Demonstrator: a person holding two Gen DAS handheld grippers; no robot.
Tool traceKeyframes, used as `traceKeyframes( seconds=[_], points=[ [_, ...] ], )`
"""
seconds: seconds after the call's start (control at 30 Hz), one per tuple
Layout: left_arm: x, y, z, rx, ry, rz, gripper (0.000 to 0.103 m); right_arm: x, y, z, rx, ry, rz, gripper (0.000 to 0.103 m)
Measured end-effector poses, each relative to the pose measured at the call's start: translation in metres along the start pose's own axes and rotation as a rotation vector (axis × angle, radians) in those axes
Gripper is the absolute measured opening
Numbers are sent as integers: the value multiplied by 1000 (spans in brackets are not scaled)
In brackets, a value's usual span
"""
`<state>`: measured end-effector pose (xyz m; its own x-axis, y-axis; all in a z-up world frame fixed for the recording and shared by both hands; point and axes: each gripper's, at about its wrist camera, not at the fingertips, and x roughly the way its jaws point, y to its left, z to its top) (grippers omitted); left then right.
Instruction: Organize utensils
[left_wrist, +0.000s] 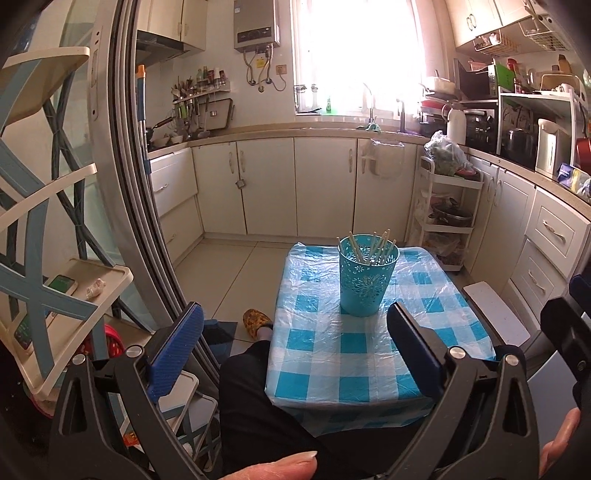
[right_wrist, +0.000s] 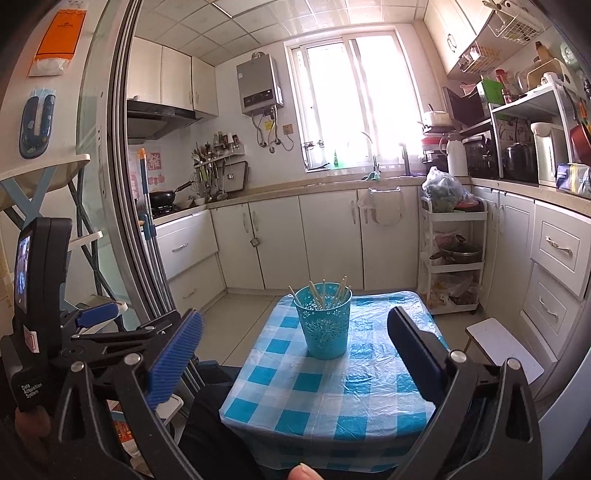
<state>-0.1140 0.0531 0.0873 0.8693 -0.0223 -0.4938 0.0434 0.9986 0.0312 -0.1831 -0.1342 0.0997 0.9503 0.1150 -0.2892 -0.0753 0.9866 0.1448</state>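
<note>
A turquoise perforated holder (left_wrist: 367, 280) stands upright on a small table with a blue-and-white checked cover (left_wrist: 325, 354). Several pale chopsticks (left_wrist: 373, 245) stand in it. My left gripper (left_wrist: 295, 332) is open and empty, held back from the holder above the table's near edge. In the right wrist view the same holder (right_wrist: 325, 321) with its chopsticks (right_wrist: 325, 291) sits on the table (right_wrist: 314, 398). My right gripper (right_wrist: 295, 339) is open and empty, short of the holder. The left gripper's body (right_wrist: 48, 302) shows at the far left of that view.
A white rolling cart (left_wrist: 448, 210) with pots stands right of the table, and a low white stool (left_wrist: 496, 314) sits beside it. A sliding door frame (left_wrist: 125, 166) and a folding shelf (left_wrist: 55, 288) are on the left. My leg (left_wrist: 266, 413) is by the table.
</note>
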Motion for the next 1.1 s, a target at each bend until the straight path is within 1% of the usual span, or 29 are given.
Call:
traceKeyframes(
  seconds=[0.53,0.6,0.67,0.73,1.0,1.1],
  points=[
    [0,-5,-1,11,6,-9,96,2,2,-1,1,15,11,96],
    [-1,-5,-2,8,-3,-9,96,2,2,-2,2,13,12,96],
    [-3,-3,-3,-5,-29,-7,96,2,2,-2,2,12,12,96],
    [-4,-3,-3,-5,-33,3,96,2,3,-2,4,11,11,96],
    [7,-8,-5,11,26,-49,95,1,2,-3,7,10,9,96],
    [17,-10,-8,6,70,-81,95,0,1,-2,11,4,-1,96]
  ],
)
